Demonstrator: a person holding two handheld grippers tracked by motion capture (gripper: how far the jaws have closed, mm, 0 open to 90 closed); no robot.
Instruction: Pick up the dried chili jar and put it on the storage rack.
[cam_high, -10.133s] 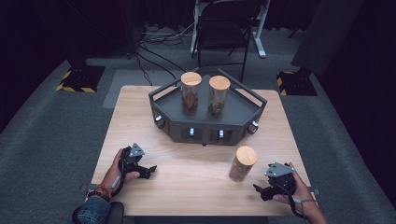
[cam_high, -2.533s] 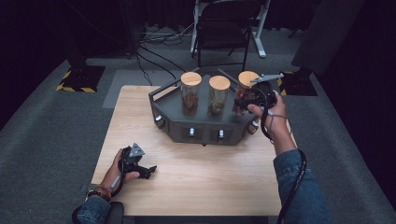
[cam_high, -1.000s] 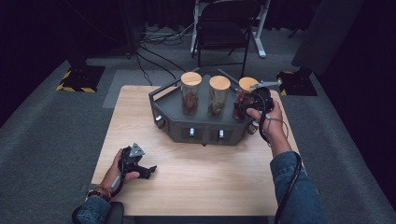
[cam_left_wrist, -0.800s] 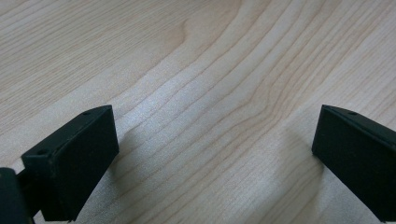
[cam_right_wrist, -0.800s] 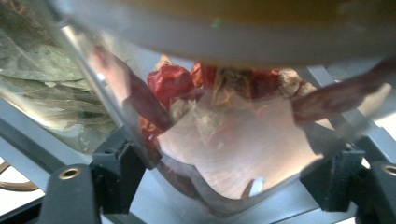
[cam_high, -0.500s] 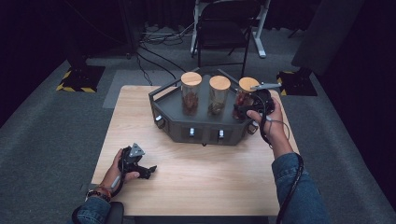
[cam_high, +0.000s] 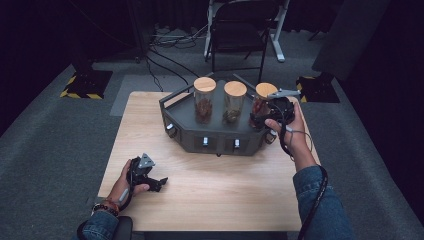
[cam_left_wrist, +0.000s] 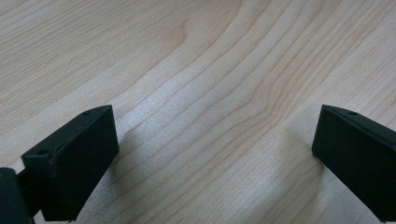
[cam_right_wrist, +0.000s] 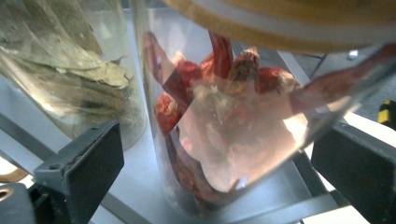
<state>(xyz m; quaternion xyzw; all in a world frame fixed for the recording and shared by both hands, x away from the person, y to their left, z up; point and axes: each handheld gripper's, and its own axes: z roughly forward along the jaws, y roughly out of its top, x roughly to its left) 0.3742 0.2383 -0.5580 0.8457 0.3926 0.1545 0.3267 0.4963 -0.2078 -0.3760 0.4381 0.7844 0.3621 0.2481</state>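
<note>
The jar of red dried chillies (cam_high: 262, 102) stands at the right end of the row of three jars on the dark tray (cam_high: 186, 111), just right of centre in the high view. In the right gripper view we see its glass wall between the two black jaws, with a gap on either side. The right gripper (cam_high: 264, 114) has just been opening: its jaws stand wide, pressing on nothing, with the jar loose between them. Left of it stand the jar of pale leaves (cam_right_wrist: 60, 56) and a third jar (cam_high: 204, 100). To finish the release well, we judge that the gripper should draw straight back, jaws kept spread, so neither pad tips the glass or knocks the wooden lid (cam_high: 265, 90). The left gripper (cam_high: 150, 181) rests at lower left on the table (cam_high: 230, 200), jaws apart over bare wood.
</note>
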